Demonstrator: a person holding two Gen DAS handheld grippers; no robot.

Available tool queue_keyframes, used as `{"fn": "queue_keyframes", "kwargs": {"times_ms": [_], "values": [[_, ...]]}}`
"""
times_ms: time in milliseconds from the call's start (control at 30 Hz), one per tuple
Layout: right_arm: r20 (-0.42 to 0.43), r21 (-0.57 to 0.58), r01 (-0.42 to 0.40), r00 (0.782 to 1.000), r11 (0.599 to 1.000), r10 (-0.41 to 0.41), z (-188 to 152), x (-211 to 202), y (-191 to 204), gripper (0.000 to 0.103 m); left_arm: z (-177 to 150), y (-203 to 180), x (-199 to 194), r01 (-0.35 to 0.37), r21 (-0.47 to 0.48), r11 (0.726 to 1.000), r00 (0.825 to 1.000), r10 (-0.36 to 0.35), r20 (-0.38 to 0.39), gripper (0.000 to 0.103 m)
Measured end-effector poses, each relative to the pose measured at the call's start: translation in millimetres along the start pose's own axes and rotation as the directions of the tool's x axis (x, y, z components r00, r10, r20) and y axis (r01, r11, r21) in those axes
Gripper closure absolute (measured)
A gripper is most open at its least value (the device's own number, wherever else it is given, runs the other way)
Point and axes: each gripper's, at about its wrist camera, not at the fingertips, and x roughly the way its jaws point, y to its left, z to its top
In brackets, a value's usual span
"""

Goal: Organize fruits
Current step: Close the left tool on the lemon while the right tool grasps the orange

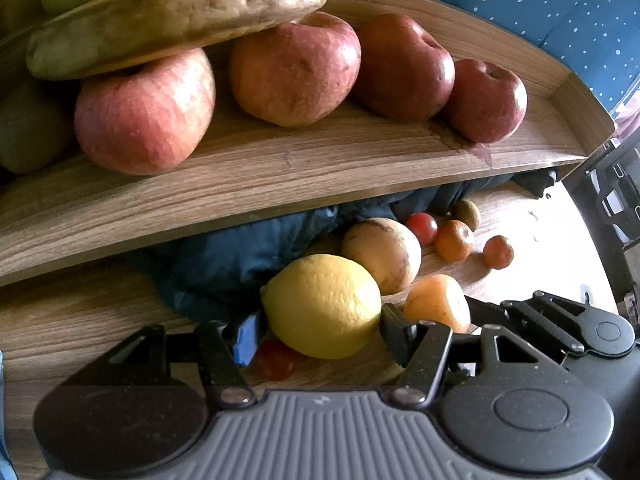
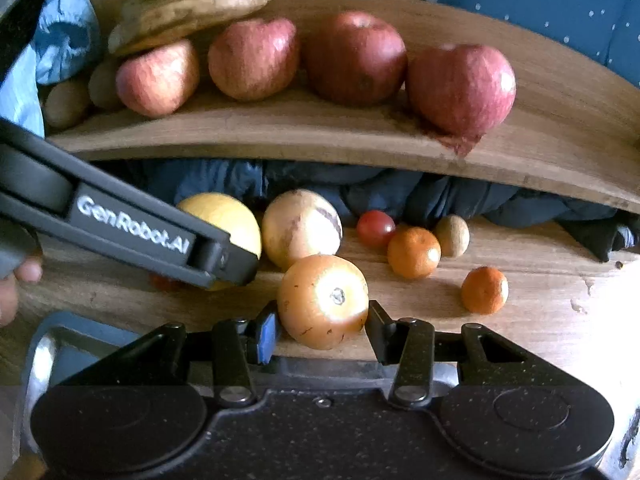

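Observation:
In the left wrist view a yellow lemon (image 1: pixel 322 306) fills the space between the fingers of my left gripper (image 1: pixel 320 334), which is shut on it, low over the wooden table (image 1: pixel 80 320). My right gripper (image 2: pixel 322 328) is shut on a round orange fruit (image 2: pixel 322 300), pads against both its sides. The two grippers work side by side: the orange fruit (image 1: pixel 438 302) and the right gripper's fingers (image 1: pixel 560 320) show just right of the lemon. In the right wrist view the left gripper's black arm (image 2: pixel 132 232) crosses in front of the lemon (image 2: pixel 228 216).
A raised wooden shelf (image 1: pixel 280 168) carries several red apples (image 1: pixel 294 70), bananas (image 1: pixel 180 20) and kiwis (image 2: pixel 66 102). On the table lie a pale round fruit (image 2: pixel 300 228), cherry tomatoes (image 2: pixel 374 228), two mandarins (image 2: pixel 414 252), a small brownish fruit (image 2: pixel 452 236) and dark blue cloth (image 1: pixel 240 256). A hand (image 2: pixel 16 284) shows at left.

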Motion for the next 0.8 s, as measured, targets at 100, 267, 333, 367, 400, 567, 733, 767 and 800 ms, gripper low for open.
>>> {"fn": "queue_keyframes", "kwargs": {"times_ms": [100,267,333,367,400,567,733,767,800], "values": [[0.003,-0.006,-0.002,1.0,1.0,0.002,1.6,2.6,0.1,0.055,0.4,-0.7,0.3,0.002,0.001,1.0,1.0,-0.002,-0.001,0.036],[0.009,-0.019,-0.005,1.0,1.0,0.005,2.4,6.3,1.0,0.05,1.8,0.6,1.1,0.01,-0.001,1.0,1.0,-0.01,-0.002,0.036],[0.01,-0.027,-0.006,1.0,1.0,0.006,3.0,7.5,2.4,0.049,1.8,1.3,1.5,0.013,-0.003,1.0,1.0,-0.013,0.0,0.036],[0.011,-0.029,-0.007,1.0,1.0,0.007,2.8,7.1,2.8,0.05,1.3,2.1,1.2,0.015,-0.005,1.0,1.0,-0.015,0.001,0.036],[0.013,-0.032,-0.004,1.0,0.999,0.004,3.2,6.8,2.4,0.054,0.9,2.0,1.0,0.015,-0.006,1.0,1.0,-0.015,0.003,0.037],[0.021,-0.035,0.002,1.0,0.999,-0.002,1.4,1.7,1.8,0.056,-1.6,2.4,-2.3,0.016,-0.01,1.0,1.0,-0.016,0.01,0.037],[0.047,-0.026,0.003,0.999,1.0,-0.002,0.3,-9.3,-1.3,0.056,-4.8,-2.5,-10.5,0.024,0.003,1.0,0.999,-0.024,0.026,0.037],[0.05,-0.026,0.004,0.999,1.0,-0.002,0.3,-10.6,0.5,0.056,-5.5,-4.2,-11.8,0.024,0.006,1.0,0.999,-0.024,0.027,0.037],[0.054,-0.026,0.004,0.999,1.0,-0.003,-0.4,-12.5,0.7,0.056,-6.3,-5.9,-13.2,0.024,0.008,1.0,0.999,-0.024,0.028,0.037]]}}
